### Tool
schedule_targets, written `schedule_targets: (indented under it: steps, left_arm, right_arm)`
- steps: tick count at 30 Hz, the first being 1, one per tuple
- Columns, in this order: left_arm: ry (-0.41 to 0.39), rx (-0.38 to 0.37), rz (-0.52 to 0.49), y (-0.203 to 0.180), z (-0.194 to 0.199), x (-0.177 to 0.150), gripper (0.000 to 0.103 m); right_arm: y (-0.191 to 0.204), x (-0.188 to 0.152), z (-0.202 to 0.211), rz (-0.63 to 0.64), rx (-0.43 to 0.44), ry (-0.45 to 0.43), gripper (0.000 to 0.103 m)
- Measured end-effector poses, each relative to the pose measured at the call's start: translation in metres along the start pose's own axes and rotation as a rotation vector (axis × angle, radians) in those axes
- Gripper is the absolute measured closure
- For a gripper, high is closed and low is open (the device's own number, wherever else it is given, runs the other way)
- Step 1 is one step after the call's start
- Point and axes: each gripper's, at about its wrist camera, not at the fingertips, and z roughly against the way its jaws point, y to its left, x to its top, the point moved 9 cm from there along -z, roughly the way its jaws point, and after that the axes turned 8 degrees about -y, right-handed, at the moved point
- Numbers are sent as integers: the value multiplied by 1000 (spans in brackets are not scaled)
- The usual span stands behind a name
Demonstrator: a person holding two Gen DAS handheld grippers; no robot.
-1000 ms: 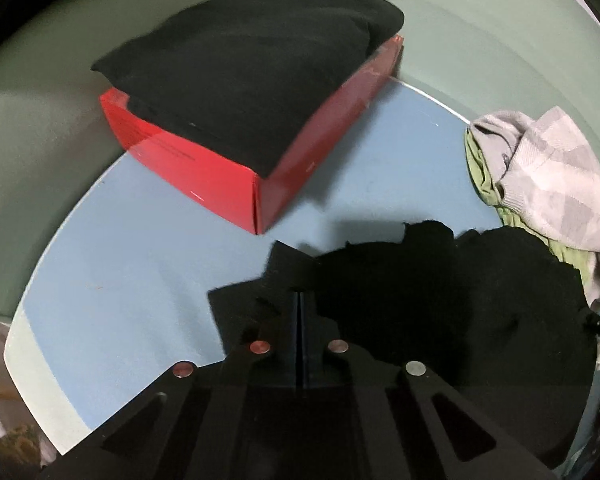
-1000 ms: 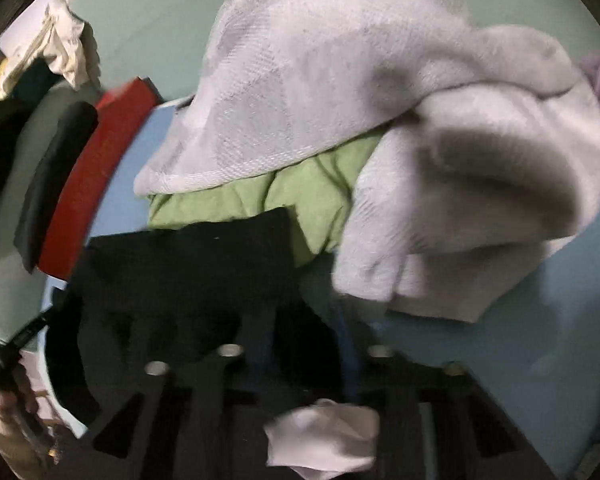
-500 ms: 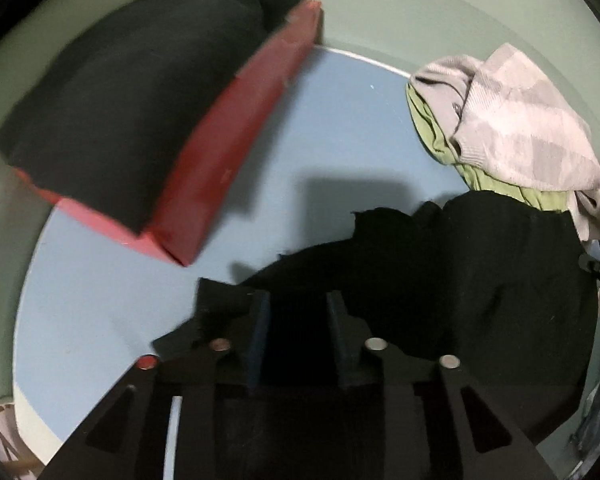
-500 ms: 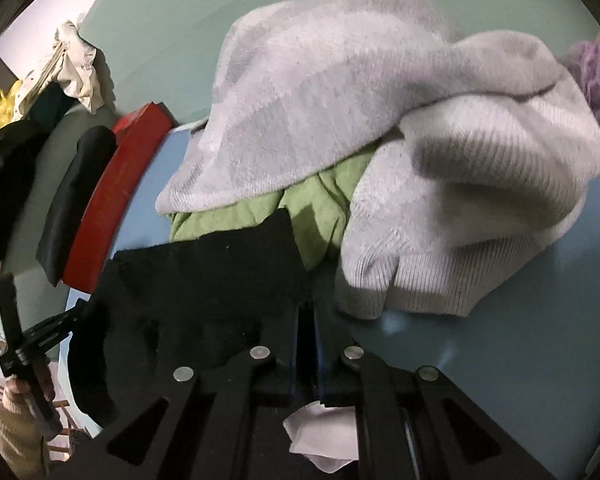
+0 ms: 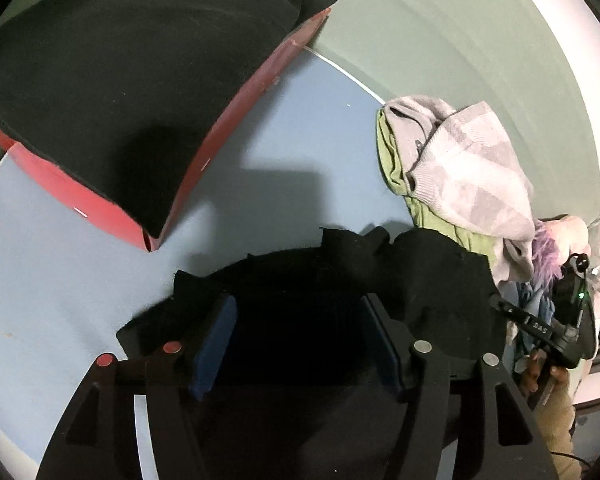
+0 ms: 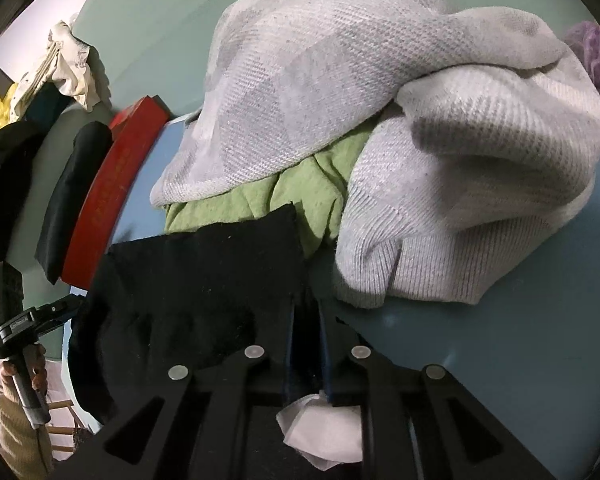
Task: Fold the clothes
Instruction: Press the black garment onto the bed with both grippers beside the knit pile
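A black garment (image 5: 428,276) lies on the blue round table (image 5: 60,280); it also shows in the right wrist view (image 6: 204,280). My left gripper (image 5: 300,312) is open, its blue-padded jaws spread wide over the garment's near edge. My right gripper (image 6: 306,316) is shut on the black garment's edge, with a white label (image 6: 320,436) hanging below the jaws. The right gripper also shows in the left wrist view (image 5: 560,320), and the left gripper in the right wrist view (image 6: 20,320).
A red box (image 5: 236,120) with a folded black garment (image 5: 140,72) on top stands at the left. A pile with a grey-white knit sweater (image 6: 380,120) over a green garment (image 6: 260,204) lies close ahead of the right gripper. Purple cloth (image 5: 544,256) lies beyond.
My left gripper has opened from shut to wide open and swung toward the red box. My right gripper has closed on the black garment's edge.
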Motion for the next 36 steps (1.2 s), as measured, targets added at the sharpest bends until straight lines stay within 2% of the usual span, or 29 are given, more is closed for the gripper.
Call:
schedule_targets:
  steps: [5, 7, 8, 9, 10, 11, 12, 14, 16, 19, 22, 27, 29, 30, 32, 33, 35, 36]
  left_arm:
    - [36, 10, -56, -6, -2, -2, 38]
    - [86, 56, -85, -5, -11, -10, 39]
    - [84, 79, -105, -4, -13, -12, 41]
    - [81, 103, -125, -4, -15, -14, 56]
    - [73, 123, -135, -4, -15, -15, 80]
    - [42, 133, -111, -2, -12, -12, 91]
    - [11, 143, -88, 0, -7, -10, 98]
    - [-53, 131, -24, 5, 5, -4, 98]
    - [-153, 96, 47, 11, 28, 8, 98]
    - [-224, 105, 75, 22, 47, 18, 99]
    - [-211, 200, 40, 34, 38, 18, 98]
    - [-204, 380, -51, 42, -4, 17, 98]
    - [-210, 454, -119, 39, -15, 16, 97]
    - [-212, 465, -136, 37, -16, 16, 97]
    - [-216, 452, -125, 35, -10, 16, 96]
    - [-224, 424, -105, 36, -2, 15, 95]
    - [-278, 363, -35, 40, 26, 16, 85]
    - [-309, 325, 11, 44, 40, 13, 68]
  right_arm:
    - [-2, 0, 1, -14, 10, 5, 88]
    - [-3, -1, 1, -14, 10, 5, 87]
    - [-3, -1, 1, -13, 10, 6, 87]
    - [-3, -1, 1, -13, 8, 5, 87]
    - [-3, -1, 2, -13, 5, 0, 87]
    - [-3, -1, 3, -12, 2, -4, 88]
    - [-3, 0, 4, -11, -1, -9, 88]
    - [-3, 1, 9, -9, -5, -30, 91]
    - [-1, 4, 16, -2, -3, -56, 94]
    - [3, 7, 27, 10, 9, -83, 97]
    - [7, 13, 31, 18, 15, -96, 97]
    - [1, 14, 0, 44, -68, -55, 97]
    - [-2, 11, -11, 50, -91, -38, 90]
    - [-3, 10, -16, 51, -100, -31, 85]
    - [-6, 16, -1, -11, -59, -71, 50]
    - [-8, 18, 10, -43, -35, -97, 45]
    - [-17, 22, 36, -102, -11, -155, 25]
    - [-26, 19, 52, -120, -24, -185, 22]
